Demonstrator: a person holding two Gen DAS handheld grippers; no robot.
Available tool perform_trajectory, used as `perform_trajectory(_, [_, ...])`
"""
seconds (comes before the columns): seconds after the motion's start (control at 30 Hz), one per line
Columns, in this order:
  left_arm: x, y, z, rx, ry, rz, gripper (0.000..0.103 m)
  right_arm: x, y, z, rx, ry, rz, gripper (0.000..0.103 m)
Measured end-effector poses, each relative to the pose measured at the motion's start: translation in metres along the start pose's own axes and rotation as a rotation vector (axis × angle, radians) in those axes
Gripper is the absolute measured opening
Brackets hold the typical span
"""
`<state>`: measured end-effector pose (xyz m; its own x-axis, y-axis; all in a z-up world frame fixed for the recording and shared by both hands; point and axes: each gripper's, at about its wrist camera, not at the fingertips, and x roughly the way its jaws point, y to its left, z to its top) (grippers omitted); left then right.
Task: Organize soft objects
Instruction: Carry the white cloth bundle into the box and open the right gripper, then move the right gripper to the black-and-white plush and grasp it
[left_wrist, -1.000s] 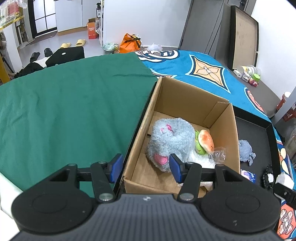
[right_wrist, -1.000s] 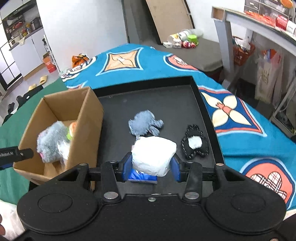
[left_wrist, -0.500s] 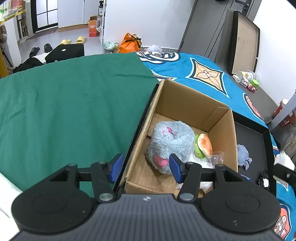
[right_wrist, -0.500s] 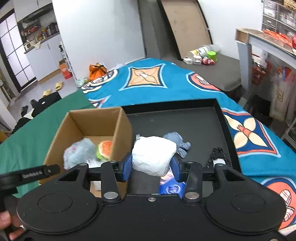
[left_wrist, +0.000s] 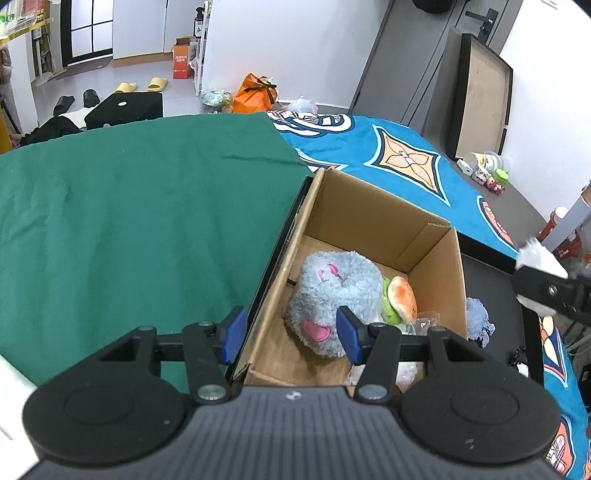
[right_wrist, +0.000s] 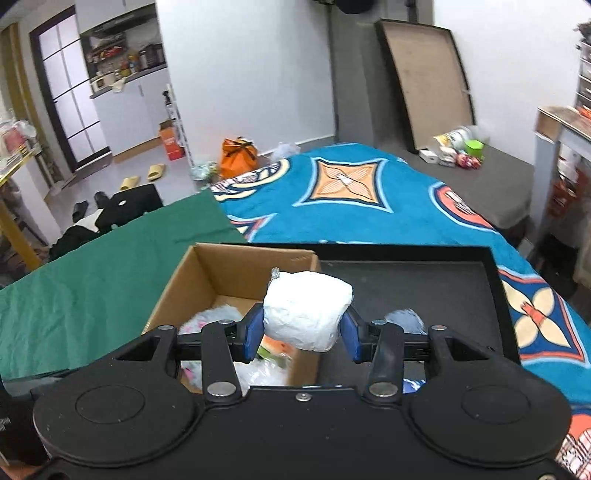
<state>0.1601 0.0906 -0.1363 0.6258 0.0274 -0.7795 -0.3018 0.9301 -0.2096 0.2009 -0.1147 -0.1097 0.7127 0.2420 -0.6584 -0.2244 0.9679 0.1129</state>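
- We are clamping the right gripper (right_wrist: 302, 334) on a white soft bundle (right_wrist: 307, 309); the blue pads are pressing into its two sides and the bundle is bulging up above them, so it is riding clear of any surface.
- We are judging the bundle to be light and squashy, with a crinkled, perhaps plastic skin that could slide; gripping across its middle, as we are doing, looks like the safest hold.
- We are holding it over the near right corner of the cardboard box (right_wrist: 236, 271), with the box's right wall directly beneath it, so that wall is standing in the way of a clean drop.
- We are keeping the left gripper (left_wrist: 289, 335) with its jaws apart and nothing between the pads, straddling the box's left wall (left_wrist: 280, 258).
- Inside the box a grey plush toy (left_wrist: 334, 295), a plush burger (left_wrist: 402, 299) and some clear wrapping are already filling the near half, leaving bare floor at the far end.
- Beside the box, on the black tray (right_wrist: 436, 288), a small grey-blue plush (right_wrist: 404, 319) is lying, not yet packed.
- Green cloth (left_wrist: 129, 229) and a blue patterned cover (right_wrist: 351, 206) are spreading under everything.
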Motion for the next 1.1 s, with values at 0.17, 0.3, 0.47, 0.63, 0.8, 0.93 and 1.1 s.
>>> perform_trajectory(0.17, [0.004, 0.002, 0.000, -0.008, 0.011, -0.010, 0.050, 0.009, 0.013, 0.010, -0.029, -0.007, 0.024, 0.043])
perform_trajectory(0.3, [0.010, 0.002, -0.002, 0.005, 0.030, 0.001, 0.037, 0.016, 0.021, 0.018, -0.050, -0.014, 0.028, 0.043])
perform_trajectory(0.47, [0.012, 0.009, -0.003, 0.001, 0.010, 0.040, 0.013, 0.025, 0.034, 0.026, -0.069, -0.020, 0.040, 0.043])
perform_trajectory(0.63, [0.012, 0.013, -0.003, -0.009, 0.003, 0.031, 0.013, 0.032, 0.045, 0.032, -0.091, -0.030, 0.065, 0.055])
perform_trajectory(0.8, [0.012, 0.015, -0.002, -0.024, 0.008, 0.024, 0.013, 0.036, 0.049, 0.037, -0.075, -0.054, 0.111, 0.069])
perform_trajectory(0.93, [0.011, 0.013, -0.002, -0.019, 0.010, 0.030, 0.013, 0.037, 0.041, 0.032, -0.064, -0.039, 0.097, 0.070])
perform_trajectory(1.1, [0.009, 0.010, -0.001, -0.011, 0.012, 0.038, 0.016, 0.033, 0.022, 0.020, -0.026, -0.015, 0.068, 0.073])
